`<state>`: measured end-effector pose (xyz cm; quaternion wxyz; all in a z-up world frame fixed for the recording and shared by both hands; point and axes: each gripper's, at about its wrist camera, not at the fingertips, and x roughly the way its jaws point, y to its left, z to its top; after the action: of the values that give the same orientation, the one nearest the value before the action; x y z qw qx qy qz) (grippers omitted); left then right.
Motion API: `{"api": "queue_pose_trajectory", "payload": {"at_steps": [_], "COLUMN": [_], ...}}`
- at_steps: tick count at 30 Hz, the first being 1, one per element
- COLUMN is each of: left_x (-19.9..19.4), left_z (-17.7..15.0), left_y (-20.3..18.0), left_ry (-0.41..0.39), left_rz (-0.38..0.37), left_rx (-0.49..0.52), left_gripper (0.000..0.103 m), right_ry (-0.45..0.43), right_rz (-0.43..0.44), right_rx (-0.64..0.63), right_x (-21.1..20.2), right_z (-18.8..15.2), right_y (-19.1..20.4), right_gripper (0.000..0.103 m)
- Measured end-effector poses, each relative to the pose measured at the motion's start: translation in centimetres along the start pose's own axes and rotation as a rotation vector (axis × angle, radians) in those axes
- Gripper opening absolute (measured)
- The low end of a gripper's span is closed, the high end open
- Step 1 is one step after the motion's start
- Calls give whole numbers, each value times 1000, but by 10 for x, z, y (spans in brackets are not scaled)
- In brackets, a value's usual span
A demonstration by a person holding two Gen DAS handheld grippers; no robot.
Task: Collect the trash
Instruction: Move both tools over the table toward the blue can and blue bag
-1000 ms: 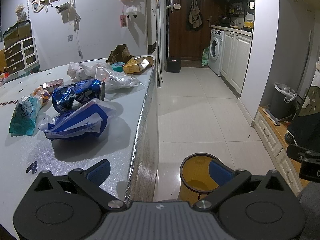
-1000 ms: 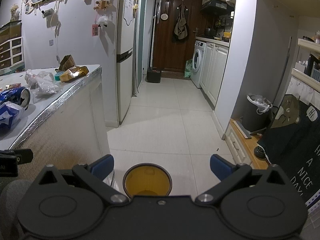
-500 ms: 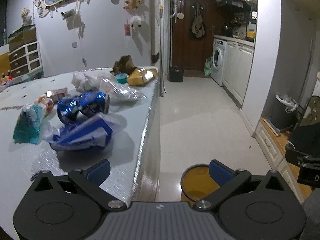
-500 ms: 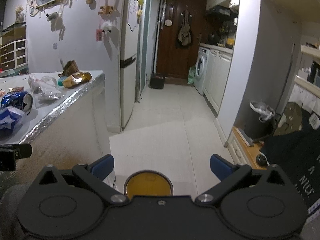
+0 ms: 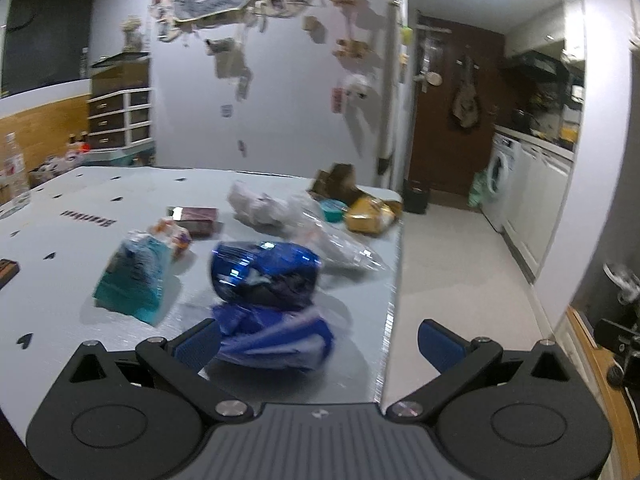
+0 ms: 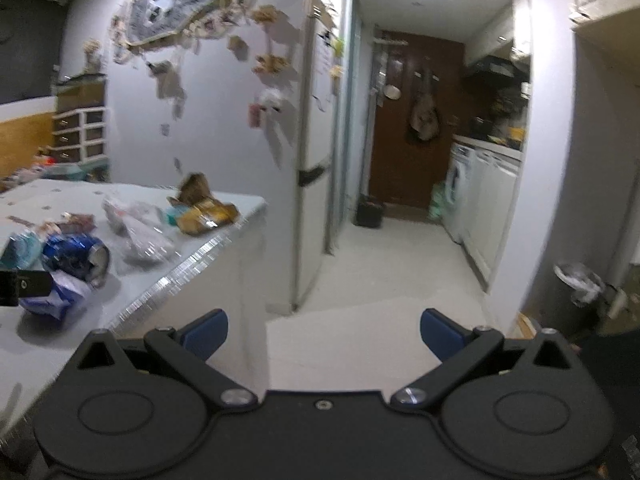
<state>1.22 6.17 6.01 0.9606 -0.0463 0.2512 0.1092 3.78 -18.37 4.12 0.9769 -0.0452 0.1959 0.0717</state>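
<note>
Trash lies scattered on a grey table. A blue-and-white wrapper sits nearest, just ahead of my open left gripper, close to its left finger. Behind it lies a crushed blue can, with a teal packet to the left. Farther back are a clear plastic bag, white crumpled plastic and a yellow wrapper. My right gripper is open and empty, beside the table's corner over the floor. It sees the can and wrapper at its left.
The table's silver edge drops to a white tiled floor leading to a brown door. A washing machine and white cabinets line the right wall. A small lined bin stands at the right. A fridge flanks the table.
Both grippers have risen and tilted upward. The yellow bin on the floor has dropped out of both views. The left gripper has shifted over the table toward the blue wrapper and can.
</note>
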Motion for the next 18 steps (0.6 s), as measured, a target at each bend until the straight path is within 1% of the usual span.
{"api": "queue_pose_trajectory", "payload": {"at_steps": [3,5,9,13,16,18], "left_x": [4,6,11,19,25,30], "left_z": [5,9,18,26,29,29], "left_y": [10,18,36,51,59,62], "left_ry": [-2,-3,-2,-8,1,22], "left_rz": [33,47,63,86,78,54], "left_rx": [-13,-20,-39,-52,-56,-51], "left_gripper": [103,103,103,103,103,103], "right_ry": [-45,-75,-91,-100,-89,-111], "right_rz": [64,126,253,351,426,475], "right_rx": [-19,-44,-56,-90,-119,-115], "right_x": [8,15,36,55,73,80], "right_z": [11,19,30,34,38,38], "right_y": [6,12,24,41,57,63], "right_gripper": [103,103,103,103,103,103]}}
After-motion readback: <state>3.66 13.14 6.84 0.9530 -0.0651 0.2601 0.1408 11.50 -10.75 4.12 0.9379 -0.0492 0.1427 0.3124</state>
